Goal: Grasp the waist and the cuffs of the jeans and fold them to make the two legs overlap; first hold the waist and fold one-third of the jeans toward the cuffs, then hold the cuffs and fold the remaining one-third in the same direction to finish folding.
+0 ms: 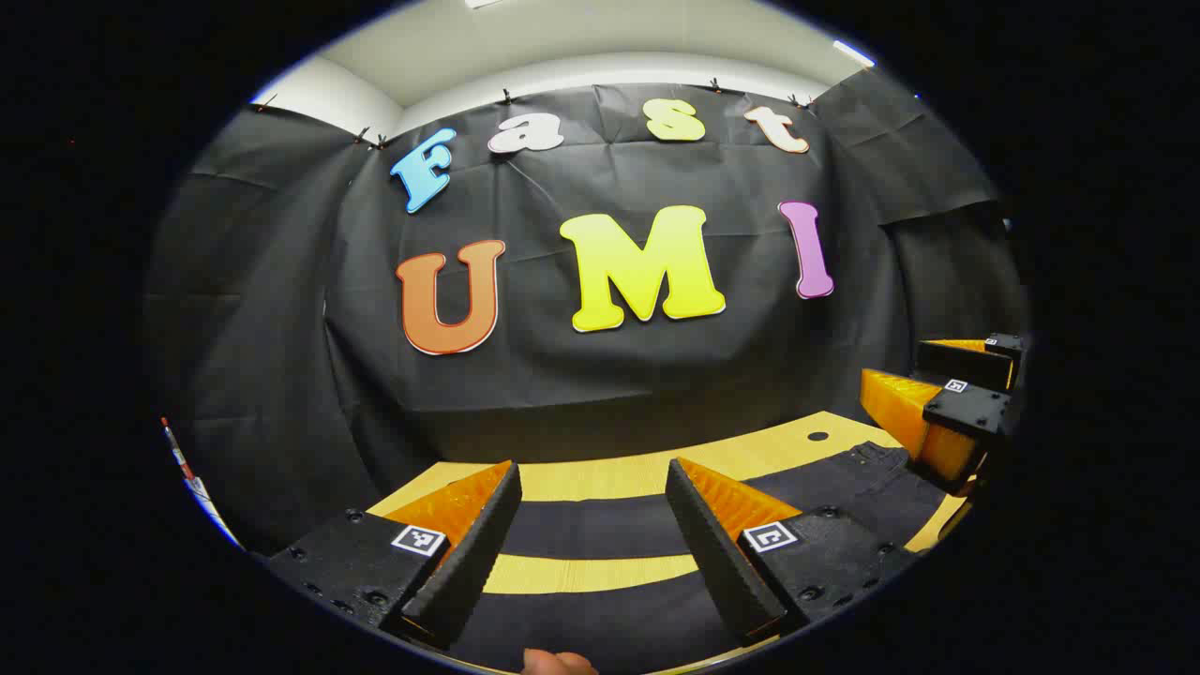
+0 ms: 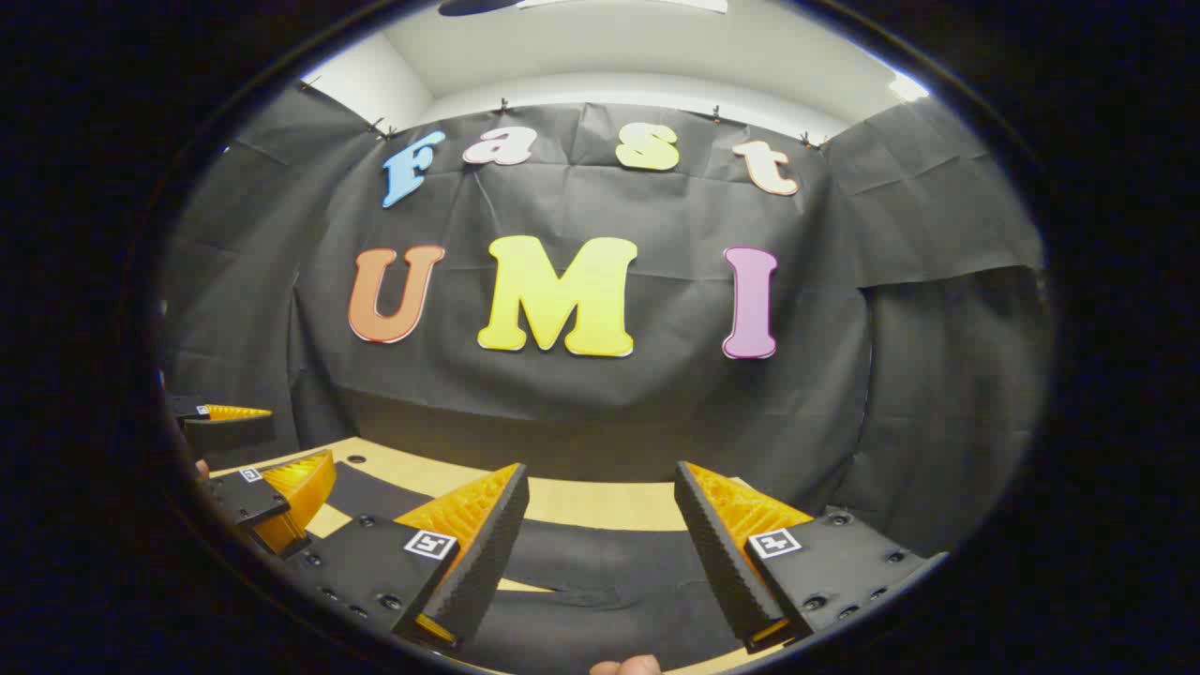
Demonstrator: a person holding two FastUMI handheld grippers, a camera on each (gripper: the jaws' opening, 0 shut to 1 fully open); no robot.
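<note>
Left gripper (image 1: 592,544) and right gripper (image 2: 600,553) are held wide open, empty, above the table (image 1: 637,469); dark jeans (image 1: 600,530) are spread flat beneath and beyond the fingers.

Left gripper (image 1: 592,539): two wedge fingers with ribbed inner faces, mounted on black blocks with recessed screws, each carrying a small square black-and-white tag. Right gripper (image 2: 600,548): same build, same tag placement. Fingertip (image 1: 553,662) of a person at the lower edge.
</note>
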